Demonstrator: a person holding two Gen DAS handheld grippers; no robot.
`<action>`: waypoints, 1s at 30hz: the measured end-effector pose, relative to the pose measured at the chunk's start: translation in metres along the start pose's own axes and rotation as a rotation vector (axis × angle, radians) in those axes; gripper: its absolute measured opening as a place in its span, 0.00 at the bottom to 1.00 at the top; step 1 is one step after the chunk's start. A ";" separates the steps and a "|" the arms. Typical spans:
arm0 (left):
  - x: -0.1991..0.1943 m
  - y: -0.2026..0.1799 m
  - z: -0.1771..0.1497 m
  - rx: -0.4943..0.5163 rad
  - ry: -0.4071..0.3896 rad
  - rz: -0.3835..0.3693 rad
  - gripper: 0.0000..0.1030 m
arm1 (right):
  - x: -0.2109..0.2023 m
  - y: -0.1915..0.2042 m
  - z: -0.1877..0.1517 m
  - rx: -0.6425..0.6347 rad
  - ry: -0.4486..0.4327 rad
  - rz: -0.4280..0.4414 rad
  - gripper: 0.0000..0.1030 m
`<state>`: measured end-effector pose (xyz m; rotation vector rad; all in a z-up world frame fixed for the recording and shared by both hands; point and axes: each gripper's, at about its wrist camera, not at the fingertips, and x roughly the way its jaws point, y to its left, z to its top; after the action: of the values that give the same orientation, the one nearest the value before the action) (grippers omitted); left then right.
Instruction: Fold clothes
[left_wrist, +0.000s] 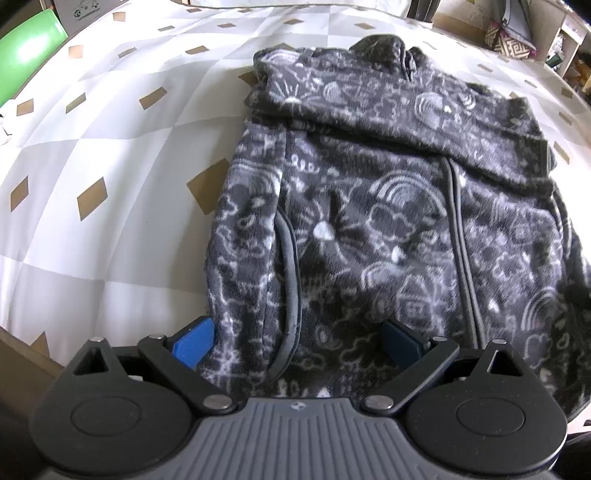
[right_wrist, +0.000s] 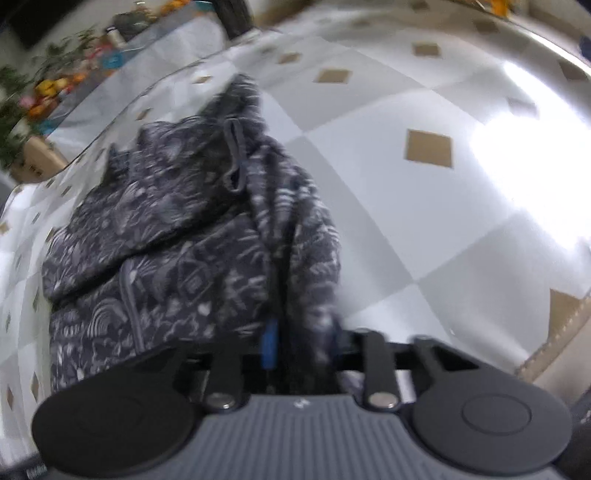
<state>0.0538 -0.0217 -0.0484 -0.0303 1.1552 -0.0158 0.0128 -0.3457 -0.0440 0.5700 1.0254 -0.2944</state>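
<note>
Right tool (right_wrist: 301, 345) grips blurred fleece garment (right_wrist: 184, 240), fingertips hidden.

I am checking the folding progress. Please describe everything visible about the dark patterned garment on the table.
The garment is thick, fleecy, dark grey cloth with pale line drawings of rainbows, clouds and suns. It has grey piped seams and a small cord loop near its far end. It lies partly folded on the white chequered tablecloth, its far part doubled over the body. The left tool straddles its near edge, open; the right tool pinches a raised fold of it.
</note>
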 end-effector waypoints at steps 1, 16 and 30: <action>-0.001 -0.001 0.002 0.001 -0.002 -0.005 0.94 | 0.000 -0.002 0.005 0.014 -0.003 0.005 0.50; -0.010 -0.021 0.046 0.115 0.019 -0.065 0.94 | 0.038 0.001 0.057 -0.016 -0.045 0.060 0.66; 0.006 -0.025 0.089 0.213 0.029 -0.066 0.94 | 0.064 0.016 0.087 -0.036 -0.088 0.156 0.71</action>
<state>0.1380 -0.0452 -0.0171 0.1212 1.1754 -0.1976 0.1147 -0.3805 -0.0610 0.5958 0.8941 -0.1620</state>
